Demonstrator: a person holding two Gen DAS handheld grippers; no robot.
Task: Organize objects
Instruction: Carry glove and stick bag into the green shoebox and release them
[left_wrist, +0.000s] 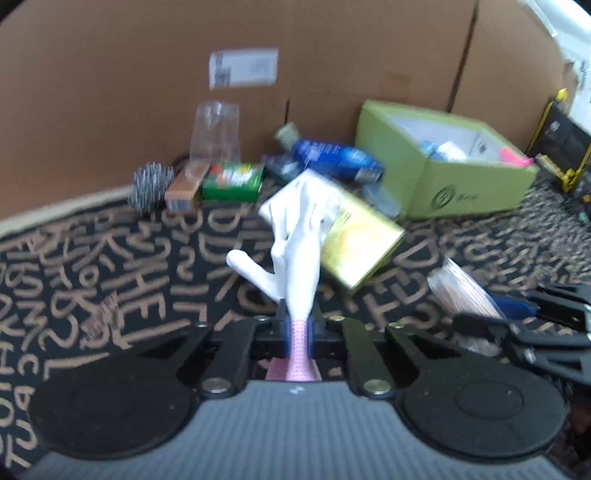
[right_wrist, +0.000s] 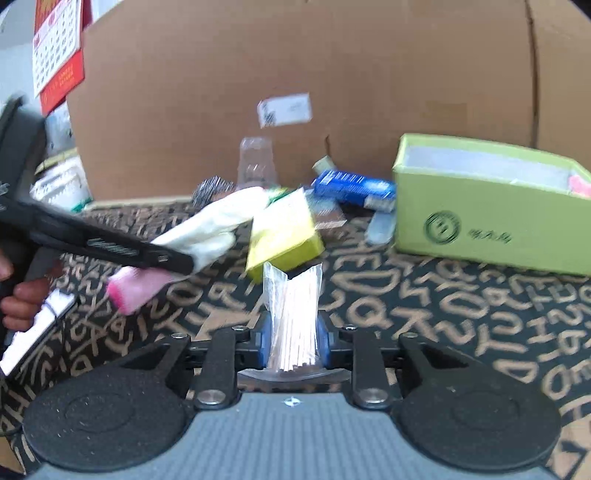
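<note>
My left gripper (left_wrist: 298, 325) is shut on the pink cuff of a white glove (left_wrist: 295, 251), which stands up in front of it above the rug. In the right wrist view the left gripper (right_wrist: 184, 262) comes in from the left with the glove (right_wrist: 218, 225) hanging out of it, and a hand holds its handle. My right gripper (right_wrist: 294, 339) is shut on a clear packet of thin sticks (right_wrist: 295, 314). The left wrist view shows the right gripper (left_wrist: 517, 314) at the right edge with the packet (left_wrist: 461, 288).
An open green box (left_wrist: 461, 184) (right_wrist: 480, 229) with several items stands at the back right. A yellow box (left_wrist: 362, 243), a blue packet (left_wrist: 332, 155), a clear cup (left_wrist: 216, 136), a small green carton (left_wrist: 232, 181) and a steel scrubber (left_wrist: 151, 184) lie before the cardboard wall (left_wrist: 332, 55).
</note>
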